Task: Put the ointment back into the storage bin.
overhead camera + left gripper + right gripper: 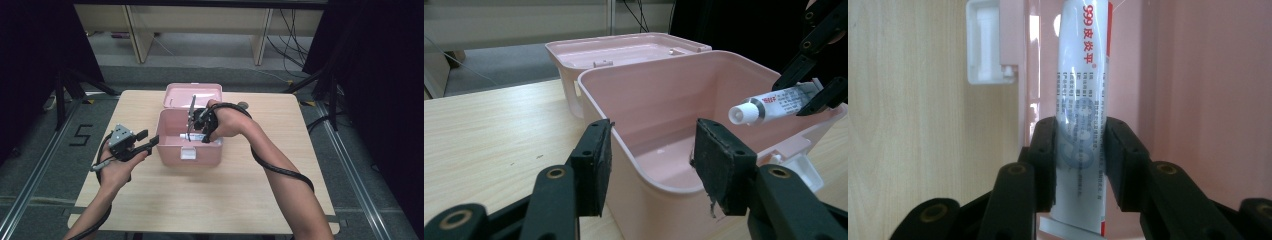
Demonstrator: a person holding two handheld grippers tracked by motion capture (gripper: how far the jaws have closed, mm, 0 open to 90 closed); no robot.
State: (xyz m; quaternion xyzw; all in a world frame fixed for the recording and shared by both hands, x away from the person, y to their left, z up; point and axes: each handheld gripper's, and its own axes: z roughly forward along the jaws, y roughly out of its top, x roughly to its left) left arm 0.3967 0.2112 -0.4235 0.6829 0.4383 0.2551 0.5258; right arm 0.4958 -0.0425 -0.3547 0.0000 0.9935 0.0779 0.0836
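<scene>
Left of centre in the high view, I see the left gripper [150, 143] with its jaws apart, straddling the near-left wall of the open pink plastic box [167, 150], one pad outside, one inside; I cannot tell whether they press it. Centre frame, the right gripper [196, 131] is clamped on the white ointment tube [192, 136], held over the box's interior. The light wooden table [225, 190] carries the box.

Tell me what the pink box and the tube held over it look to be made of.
Pink box: likely moulded plastic, smooth and slightly glossy; light glints on its thin rounded rim and walls. Tube: probably soft plastic or laminate, glossy white with printed text, and a white cap that looks like plastic.
</scene>
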